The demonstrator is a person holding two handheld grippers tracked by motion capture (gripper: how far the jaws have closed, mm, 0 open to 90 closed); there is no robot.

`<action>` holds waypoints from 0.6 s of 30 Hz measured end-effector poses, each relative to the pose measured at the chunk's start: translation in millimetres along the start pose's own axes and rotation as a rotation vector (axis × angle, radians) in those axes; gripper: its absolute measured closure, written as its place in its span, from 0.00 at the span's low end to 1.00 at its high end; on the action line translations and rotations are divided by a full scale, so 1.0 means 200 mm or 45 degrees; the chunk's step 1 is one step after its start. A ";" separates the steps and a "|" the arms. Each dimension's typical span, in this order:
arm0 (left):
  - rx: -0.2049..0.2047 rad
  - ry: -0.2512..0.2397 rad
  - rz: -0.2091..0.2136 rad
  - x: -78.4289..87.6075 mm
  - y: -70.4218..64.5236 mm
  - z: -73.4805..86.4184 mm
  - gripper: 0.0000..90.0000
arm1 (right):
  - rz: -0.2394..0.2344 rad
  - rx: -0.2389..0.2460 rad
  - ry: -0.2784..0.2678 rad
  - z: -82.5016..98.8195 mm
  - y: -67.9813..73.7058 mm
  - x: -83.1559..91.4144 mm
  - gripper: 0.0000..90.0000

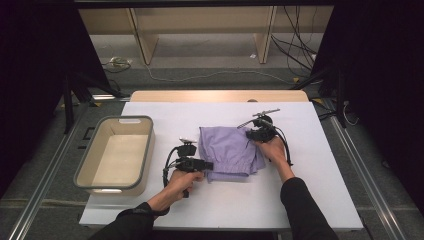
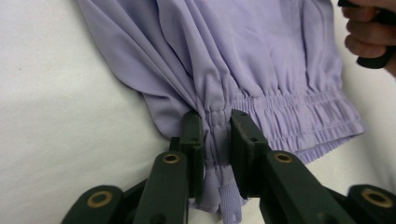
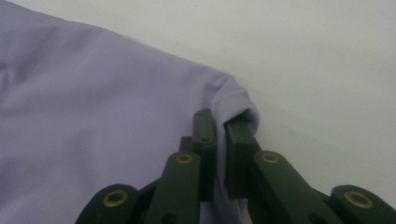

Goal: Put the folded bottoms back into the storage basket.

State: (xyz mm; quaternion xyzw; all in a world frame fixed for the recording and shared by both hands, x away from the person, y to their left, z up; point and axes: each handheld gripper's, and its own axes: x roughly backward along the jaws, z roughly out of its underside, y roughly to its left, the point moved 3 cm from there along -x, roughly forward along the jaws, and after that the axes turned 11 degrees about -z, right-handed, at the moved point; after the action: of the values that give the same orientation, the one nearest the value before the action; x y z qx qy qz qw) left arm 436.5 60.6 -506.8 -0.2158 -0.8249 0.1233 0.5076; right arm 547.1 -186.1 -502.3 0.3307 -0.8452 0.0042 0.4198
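Lying folded near the middle of the white tabletop (image 1: 300,200), the lilac garment (image 1: 227,150) looked thin, light and limp, a cloth that would sag and slide open wherever it was not held. Nearest the person, the left tool (image 1: 200,164) was clamped on the gathered elastic waistband (image 2: 299,116) at the garment's near left corner, with a bunch of fabric pinched between its jaws. That thick, ribbed band was probably the surest hold, since the smooth cloth around it seemed slippery. Farther off, the right tool (image 1: 256,135) was closed on a folded corner at the garment's far right edge, where doubled layers gave the jaws something to bite. Two holds at opposite corners should keep the fold from spilling when lifted. Beside the garment, to the left, a grey-rimmed bin (image 1: 82,165) stood open.
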 end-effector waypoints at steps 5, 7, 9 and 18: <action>0.004 -0.017 0.036 0.04 -0.01 -0.01 0.86 | -0.009 -0.006 -0.017 -0.01 0.01 0.02 0.96; -0.002 -0.029 0.055 0.06 -0.01 -0.01 0.86 | -0.010 -0.002 -0.024 -0.02 0.02 0.03 0.96; -0.006 -0.039 0.067 0.09 -0.01 -0.02 0.86 | -0.022 0.000 -0.032 -0.03 0.03 0.04 0.96; -0.017 -0.055 0.108 0.19 0.02 -0.03 0.86 | -0.084 0.001 -0.075 -0.09 0.11 0.10 0.96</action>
State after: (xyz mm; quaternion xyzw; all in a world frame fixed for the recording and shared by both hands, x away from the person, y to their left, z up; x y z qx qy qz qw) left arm 427.8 82.3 -477.0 -0.2512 -0.8267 0.1438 0.4826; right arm 538.7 -174.7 -470.3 0.3585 -0.8459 -0.0192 0.3944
